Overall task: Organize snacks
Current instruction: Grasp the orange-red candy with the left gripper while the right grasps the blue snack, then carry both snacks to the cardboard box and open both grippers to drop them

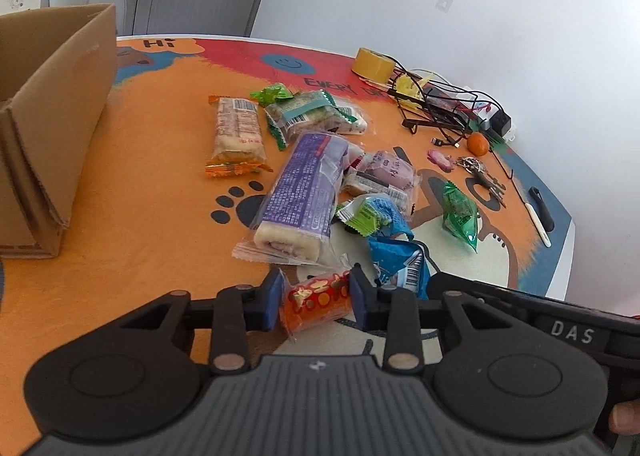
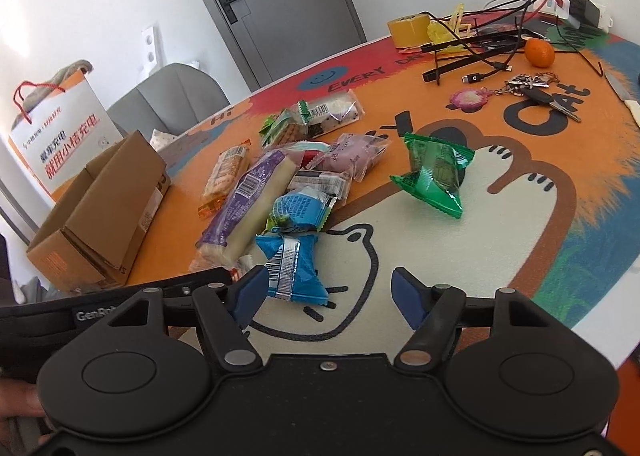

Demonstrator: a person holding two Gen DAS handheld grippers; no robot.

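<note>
My left gripper (image 1: 316, 298) is shut on a small red-orange snack packet (image 1: 318, 302) just above the mat. Ahead of it lies a pile of snacks: a long purple cake roll (image 1: 300, 191), a blue packet (image 1: 396, 256), an orange-ended bar (image 1: 236, 131) and a green packet (image 1: 460, 215). An open cardboard box (image 1: 48, 111) stands at the left. My right gripper (image 2: 328, 296) is open and empty, its left finger beside the blue packet (image 2: 292, 260). The green packet (image 2: 434, 171), the purple roll (image 2: 244, 199) and the box (image 2: 100, 211) also show in the right wrist view.
A tape roll (image 2: 410, 29), tangled cables (image 2: 480, 47), an orange fruit (image 2: 539, 51), keys (image 2: 532, 89) and a knife (image 2: 624, 95) lie at the far right of the cartoon mat (image 2: 460, 256). A paper bag (image 2: 60, 127) and a grey chair (image 2: 172, 95) stand behind the table.
</note>
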